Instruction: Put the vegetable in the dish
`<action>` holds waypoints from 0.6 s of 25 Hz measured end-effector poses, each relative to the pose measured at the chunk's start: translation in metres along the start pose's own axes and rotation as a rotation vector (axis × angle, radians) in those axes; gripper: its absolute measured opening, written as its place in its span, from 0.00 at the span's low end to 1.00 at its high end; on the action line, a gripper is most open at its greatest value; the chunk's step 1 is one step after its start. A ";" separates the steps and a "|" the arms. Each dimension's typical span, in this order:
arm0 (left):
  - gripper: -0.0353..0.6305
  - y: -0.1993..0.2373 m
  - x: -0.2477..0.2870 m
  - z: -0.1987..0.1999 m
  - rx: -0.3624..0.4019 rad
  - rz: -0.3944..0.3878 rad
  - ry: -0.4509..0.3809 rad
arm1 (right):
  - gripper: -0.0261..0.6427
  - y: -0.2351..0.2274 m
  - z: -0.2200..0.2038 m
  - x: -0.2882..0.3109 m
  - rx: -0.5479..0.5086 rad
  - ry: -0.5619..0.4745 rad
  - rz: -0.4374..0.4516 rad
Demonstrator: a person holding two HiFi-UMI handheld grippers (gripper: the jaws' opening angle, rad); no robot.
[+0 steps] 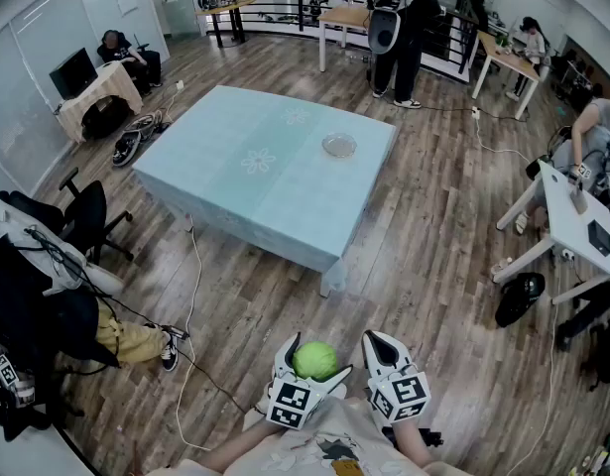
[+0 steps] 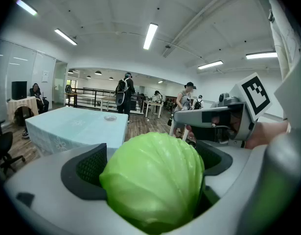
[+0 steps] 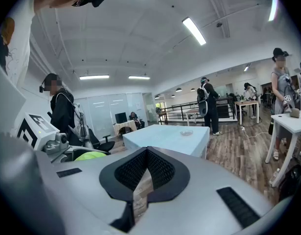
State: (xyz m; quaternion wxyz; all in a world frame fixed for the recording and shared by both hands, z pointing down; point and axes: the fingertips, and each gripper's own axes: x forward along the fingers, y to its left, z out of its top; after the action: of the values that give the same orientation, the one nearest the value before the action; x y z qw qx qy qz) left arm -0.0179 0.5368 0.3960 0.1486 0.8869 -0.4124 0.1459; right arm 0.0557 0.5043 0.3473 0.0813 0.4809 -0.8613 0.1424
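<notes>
My left gripper (image 1: pixel 313 362) grips the green cabbage (image 2: pixel 152 180) between wide-set jaws, while my right gripper (image 1: pixel 382 343) is clenched on nothing. The dish (image 1: pixel 339 146) sits on the table (image 1: pixel 235 127), well apart from the cabbage.

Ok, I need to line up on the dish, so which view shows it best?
The head view: it looks down on the clear dish, showing its round rim and its place toward the far right side of the blue table. Both gripper views catch it only as a small flat shape on the distant tabletop.
</notes>
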 end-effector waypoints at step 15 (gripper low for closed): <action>0.91 0.098 -0.058 0.024 0.039 -0.096 -0.040 | 0.07 0.064 0.015 0.078 0.101 -0.006 -0.093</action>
State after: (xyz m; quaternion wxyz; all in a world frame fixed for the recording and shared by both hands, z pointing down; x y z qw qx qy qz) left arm -0.1266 0.5068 0.3662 0.1297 0.9110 -0.3695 0.1291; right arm -0.0395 0.4679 0.3437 0.0608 0.5244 -0.8300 0.1802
